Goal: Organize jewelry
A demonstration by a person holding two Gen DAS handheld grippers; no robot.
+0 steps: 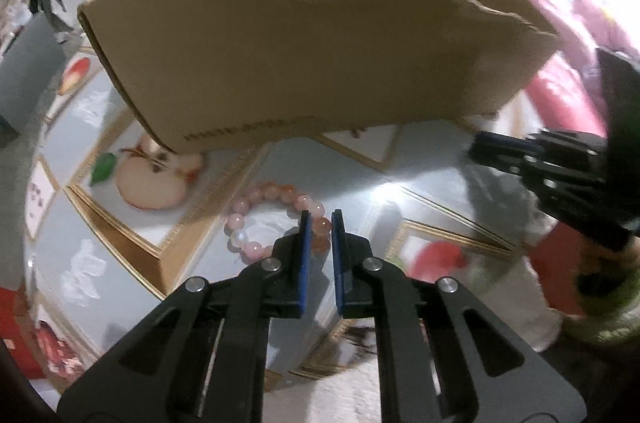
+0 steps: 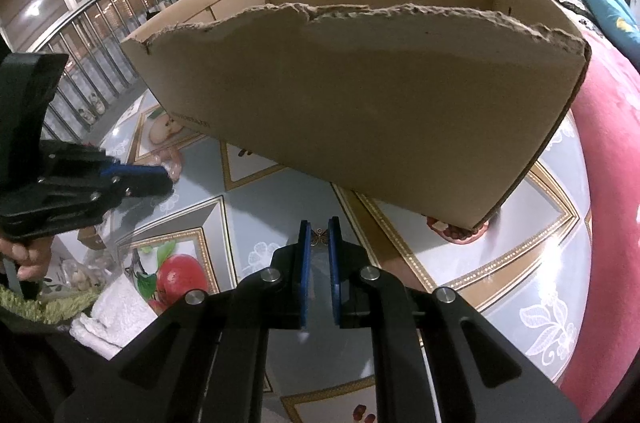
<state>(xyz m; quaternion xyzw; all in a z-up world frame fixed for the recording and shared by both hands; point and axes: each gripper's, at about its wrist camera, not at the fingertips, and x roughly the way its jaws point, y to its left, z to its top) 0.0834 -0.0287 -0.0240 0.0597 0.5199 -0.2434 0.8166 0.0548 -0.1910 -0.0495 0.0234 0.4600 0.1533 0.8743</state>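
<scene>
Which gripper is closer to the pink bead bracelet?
Left. The left gripper has its fingers closed on the bracelet; the right gripper is off to the side, holding a small bronze charm.

Lighting's pretty bright and cool, seemingly from overhead. There's a big white glare patch on the glossy tablecloth (image 1: 384, 191) in the left wrist view, and that view is smeared with motion blur, especially the right edge. The right wrist view is sharper. Both have heavy fisheye bending and black corners. The cardboard box (image 2: 360, 103) front sits in soft shade.
</scene>
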